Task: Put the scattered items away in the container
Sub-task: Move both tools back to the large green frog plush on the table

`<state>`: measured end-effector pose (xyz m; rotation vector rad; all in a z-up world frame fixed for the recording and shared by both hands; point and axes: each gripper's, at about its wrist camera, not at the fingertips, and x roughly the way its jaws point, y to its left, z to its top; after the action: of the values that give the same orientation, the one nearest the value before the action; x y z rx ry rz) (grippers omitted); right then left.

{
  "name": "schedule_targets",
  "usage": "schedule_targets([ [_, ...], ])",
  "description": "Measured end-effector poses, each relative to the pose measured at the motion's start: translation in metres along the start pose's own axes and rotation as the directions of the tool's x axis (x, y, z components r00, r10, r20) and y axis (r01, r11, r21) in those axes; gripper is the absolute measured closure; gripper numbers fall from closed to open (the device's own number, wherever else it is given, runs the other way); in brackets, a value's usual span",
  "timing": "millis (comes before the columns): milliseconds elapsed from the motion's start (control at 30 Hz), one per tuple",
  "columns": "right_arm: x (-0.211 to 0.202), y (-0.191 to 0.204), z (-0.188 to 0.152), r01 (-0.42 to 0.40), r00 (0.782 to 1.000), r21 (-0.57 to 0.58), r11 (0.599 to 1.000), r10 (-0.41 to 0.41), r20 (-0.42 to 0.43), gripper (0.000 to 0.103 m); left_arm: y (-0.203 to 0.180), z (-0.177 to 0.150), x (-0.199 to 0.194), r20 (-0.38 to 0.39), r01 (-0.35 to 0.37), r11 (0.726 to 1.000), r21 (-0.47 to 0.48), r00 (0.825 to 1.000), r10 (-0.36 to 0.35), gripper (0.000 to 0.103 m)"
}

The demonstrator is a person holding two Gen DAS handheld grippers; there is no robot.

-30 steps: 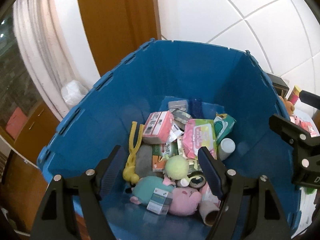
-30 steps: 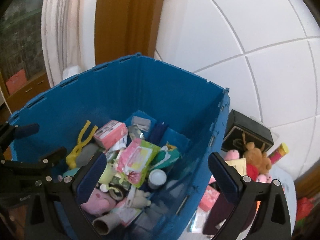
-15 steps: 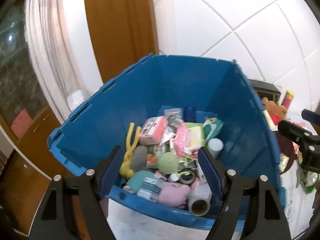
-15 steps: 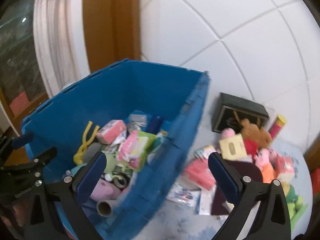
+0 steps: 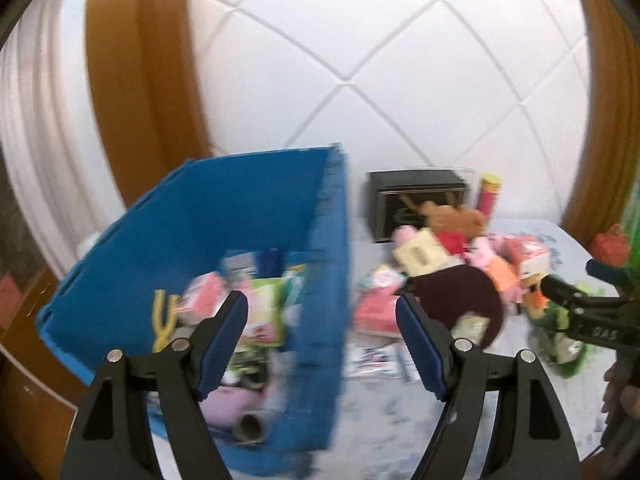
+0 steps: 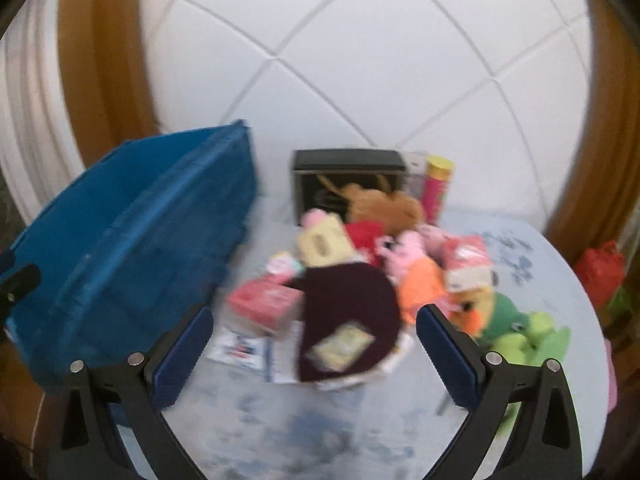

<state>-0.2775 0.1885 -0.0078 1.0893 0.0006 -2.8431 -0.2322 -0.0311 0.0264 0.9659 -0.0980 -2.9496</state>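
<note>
Both tools are wide open and empty: the left tool (image 5: 320, 320) hangs over the blue bin's (image 5: 240, 216) right wall, the right tool (image 6: 314, 334) above the maroon hat (image 6: 348, 308). The scattered pile (image 6: 400, 256) sits on the counter (image 6: 320, 432) just right of the half-filled bin.

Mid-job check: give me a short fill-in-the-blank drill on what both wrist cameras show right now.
1. The left gripper is ____ and holds nothing.
2. The big plastic storage bin is coloured ____.
3. The loose pile of toys lies on the table, to the bin's ____.
4. The black box stands ____ the pile.

Missing: open; blue; right; behind
</note>
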Motion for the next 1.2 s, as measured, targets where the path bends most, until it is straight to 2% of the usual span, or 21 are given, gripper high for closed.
schedule_targets([
  [67, 0.003, -0.034, -0.006, 0.016, 1.0, 0.022, 1.0, -0.016, -0.016, 0.0, -0.029, 0.0, 0.003, -0.005, 0.011, 1.0, 0.017, 1.0, -0.011, 0.011],
  [233, 0.017, -0.117, -0.029, 0.07, 0.995, 0.08, 0.994, -0.063, -0.08, 0.0, -0.098, -0.012, 0.03, -0.067, 0.056, 0.997, 0.052, 0.996, -0.052, 0.011],
  [367, 0.03, -0.184, -0.049, 0.118, 0.985, 0.125, 0.985, -0.1, -0.14, 0.0, -0.149, -0.024, 0.055, -0.133, 0.099, 0.993, 0.07, 0.987, -0.089, 0.011],
  [667, 0.031, -0.283, -0.092, 0.245, 0.953, 0.214, 0.946, -0.193, -0.235, 0.0, -0.248, -0.052, 0.097, -0.249, 0.206, 0.972, 0.113, 0.953, -0.173, 0.011],
  [767, 0.027, -0.314, -0.099, 0.262, 0.947, 0.218, 0.94, -0.207, -0.245, 0.0, -0.279, -0.061, 0.107, -0.301, 0.231, 0.968, 0.103, 0.934, -0.191, 0.011],
  [867, 0.031, -0.353, -0.099, 0.249, 0.952, 0.246, 0.937, -0.189, -0.241, 0.0, -0.31, -0.067, 0.113, -0.319, 0.229, 0.968, 0.105, 0.929, -0.186, 0.011],
  [967, 0.047, -0.385, -0.093, 0.225, 0.954, 0.222, 0.949, -0.168, -0.248, 0.0, -0.345, -0.075, 0.122, -0.338, 0.215, 0.974, 0.067, 0.924, -0.181, 0.011],
  [1033, 0.063, -0.402, -0.086, 0.189, 0.957, 0.183, 0.965, -0.14, -0.255, 0.0, -0.366, -0.077, 0.13, -0.348, 0.181, 0.983, 0.029, 0.924, -0.16, 0.011],
  [1100, 0.083, -0.417, -0.073, 0.121, 0.963, 0.136, 0.983, -0.083, -0.255, 0.0, -0.383, -0.077, 0.138, -0.353, 0.134, 0.991, -0.029, 0.926, -0.135, 0.011],
  [1200, 0.111, -0.425, -0.059, 0.044, 0.963, 0.066, 0.997, -0.025, -0.27, 0.0, -0.404, -0.072, 0.15, -0.35, 0.074, 0.992, -0.103, 0.931, -0.106, 0.011],
])
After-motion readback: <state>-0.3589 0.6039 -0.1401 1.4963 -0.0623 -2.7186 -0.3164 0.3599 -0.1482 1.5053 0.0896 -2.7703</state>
